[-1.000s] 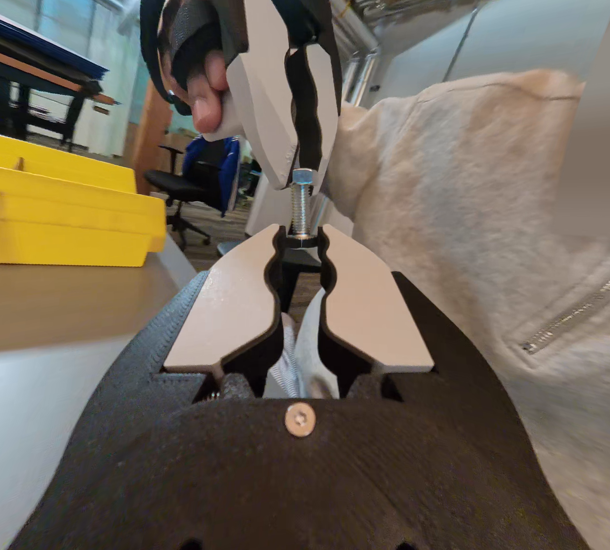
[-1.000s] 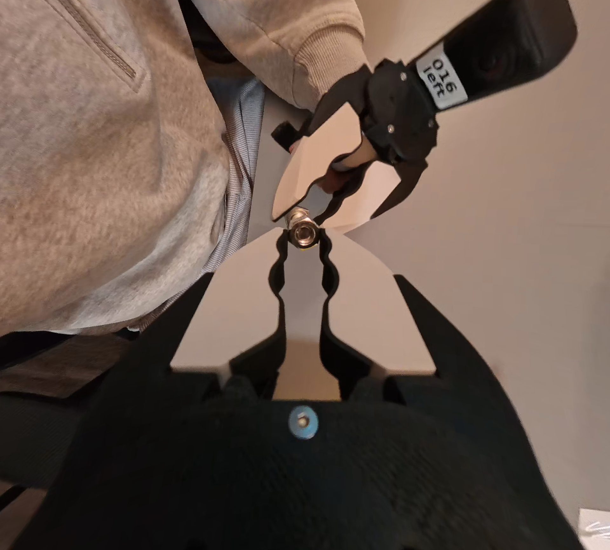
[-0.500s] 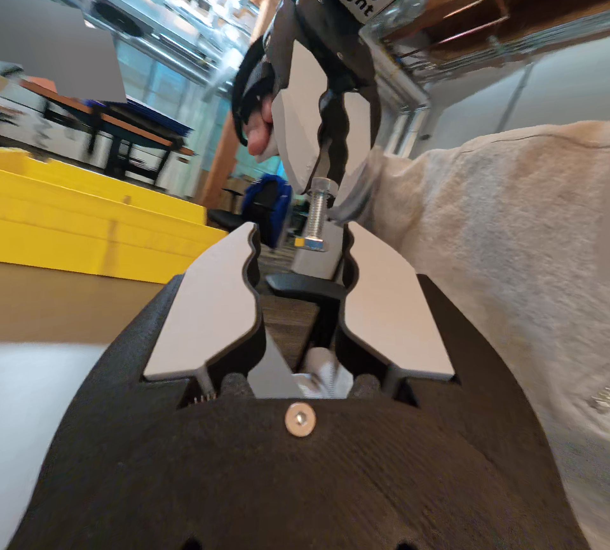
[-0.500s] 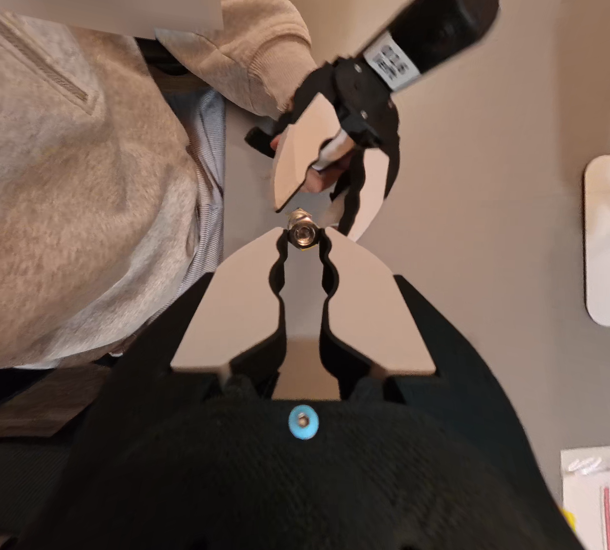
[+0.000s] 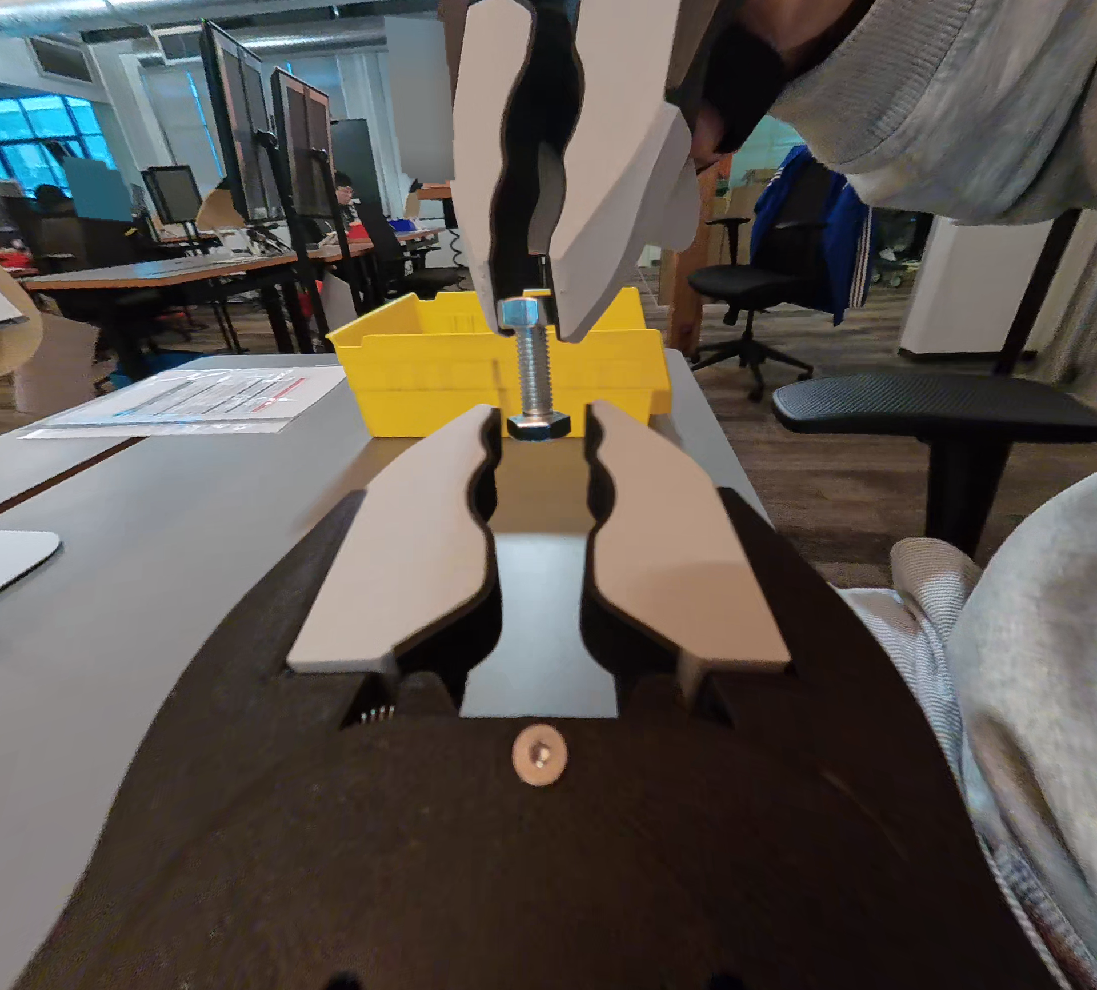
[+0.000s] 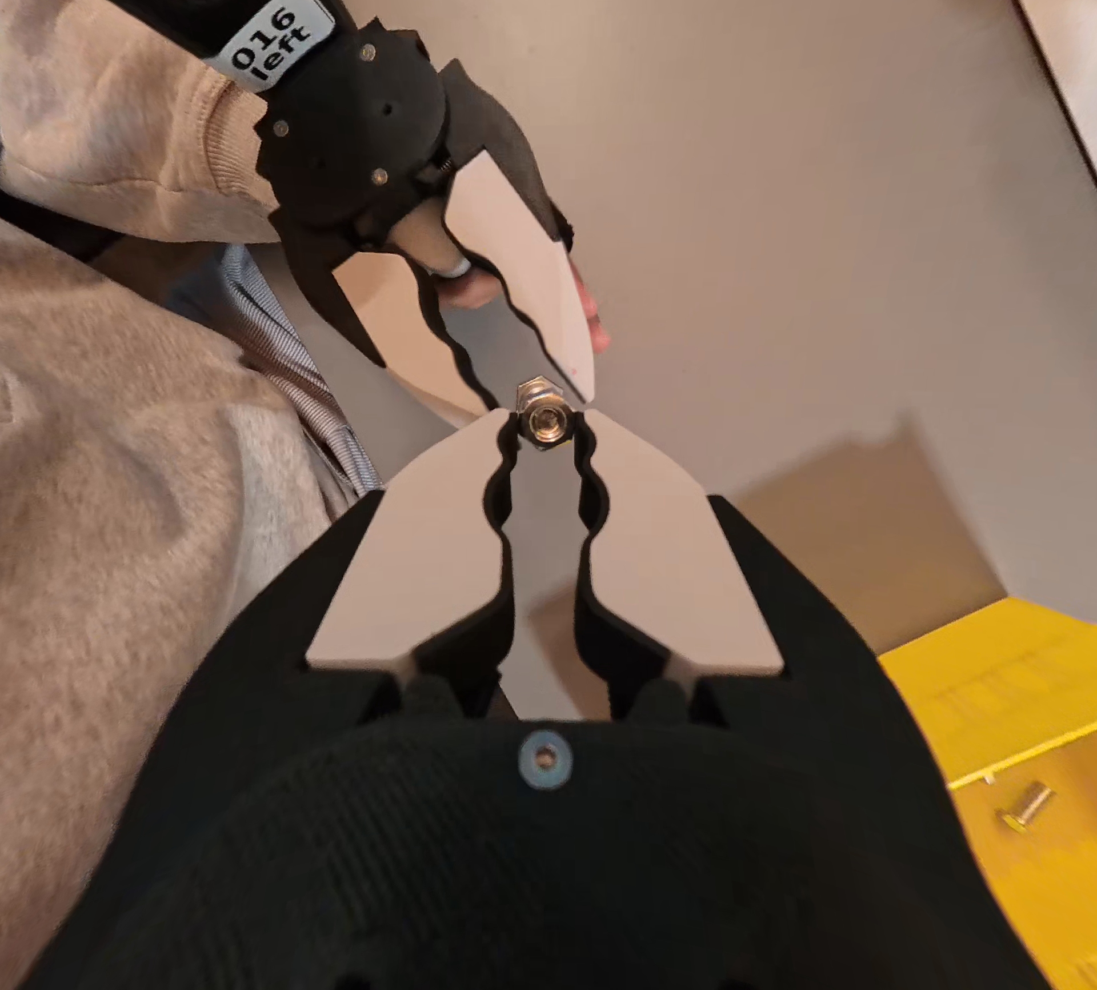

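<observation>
My right gripper (image 6: pixel 545 418) is shut on the head of a silver bolt (image 6: pixel 543 421) and points down at the table. In the left wrist view the right gripper (image 5: pixel 525 308) comes down from above and holds the bolt (image 5: pixel 534 367) upright by its head. A dark hex nut (image 5: pixel 539 426) sits on the bolt's lower end. My left gripper (image 5: pixel 541 412) is open, with its fingertips on either side of the nut and a small gap on each side. It also shows open in the right wrist view (image 6: pixel 537 397), with its tips around the nut.
A yellow bin (image 5: pixel 415 361) stands on the grey table (image 5: pixel 148 516) just beyond the bolt; it holds a loose bolt (image 6: pixel 1024 810). A printed sheet (image 5: pixel 196 397) lies left, a white pad (image 5: pixel 24 552) nearer left. A black chair (image 5: pixel 926 415) and the person's grey sweatshirt (image 5: pixel 1021 664) are at the right. Only a small space, under 4 cm, lies between the two pairs of fingers.
My left gripper has opened and let go of the nut, which stays on the bolt. Both grippers have swung round over the table, close to the yellow bin.
</observation>
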`<state>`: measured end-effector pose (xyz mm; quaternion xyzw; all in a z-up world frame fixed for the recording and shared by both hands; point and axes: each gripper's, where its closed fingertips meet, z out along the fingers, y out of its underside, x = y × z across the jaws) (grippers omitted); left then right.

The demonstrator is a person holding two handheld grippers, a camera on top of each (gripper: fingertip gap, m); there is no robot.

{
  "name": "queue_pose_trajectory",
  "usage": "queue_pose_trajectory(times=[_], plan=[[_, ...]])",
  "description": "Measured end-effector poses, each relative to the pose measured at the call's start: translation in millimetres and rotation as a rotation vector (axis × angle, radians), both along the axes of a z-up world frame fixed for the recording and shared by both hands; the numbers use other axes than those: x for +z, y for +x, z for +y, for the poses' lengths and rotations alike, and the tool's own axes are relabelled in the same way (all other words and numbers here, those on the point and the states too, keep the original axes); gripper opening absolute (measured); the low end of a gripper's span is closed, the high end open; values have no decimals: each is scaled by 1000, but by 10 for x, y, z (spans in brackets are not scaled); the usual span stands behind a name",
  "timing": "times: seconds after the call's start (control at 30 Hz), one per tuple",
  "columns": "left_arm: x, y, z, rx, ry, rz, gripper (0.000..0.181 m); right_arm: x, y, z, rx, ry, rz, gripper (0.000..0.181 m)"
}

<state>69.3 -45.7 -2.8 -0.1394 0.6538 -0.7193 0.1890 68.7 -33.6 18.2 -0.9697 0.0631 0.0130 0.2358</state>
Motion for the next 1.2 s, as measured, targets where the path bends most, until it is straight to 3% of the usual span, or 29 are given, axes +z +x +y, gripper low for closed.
queue_pose_trajectory(times=[0.1, 0.2, 0.4, 0.5, 0.67, 0.73, 0.83, 0.9, 1.03, 1.2], plan=[[-2, -21, -15, -8, 20, -17, 21, 4, -44, 19, 49, -8, -8, 18], [-10, -102, -63, -82, 24, 1, 21, -1, -123, -10, 187, -36, -42, 18], [12, -447, -172, -390, -42, 117, 21, 13, -404, -129, 507, -15, -31, 18], [50, -623, -172, -570, -98, 226, 21, 37, -524, -149, 570, 31, 20, 18], [147, -740, -102, -755, -211, 370, 20, 104, -599, -111, 597, 102, 22, 18], [129, -660, -107, -684, -217, 340, 21, 108, -543, -96, 562, 98, -5, 18], [80, -522, -141, -562, -187, 310, 55, 86, -374, -80, 455, 67, -58, 18], [43, -402, -152, -451, -159, 272, 64, 47, -266, -90, 373, 30, -77, 18], [10, -184, -102, -235, -110, 168, 55, -48, -108, -86, 178, -32, -86, 18], [-68, -72, -91, -112, -28, 120, 33, -71, -73, -29, 24, -14, -10, 18]])
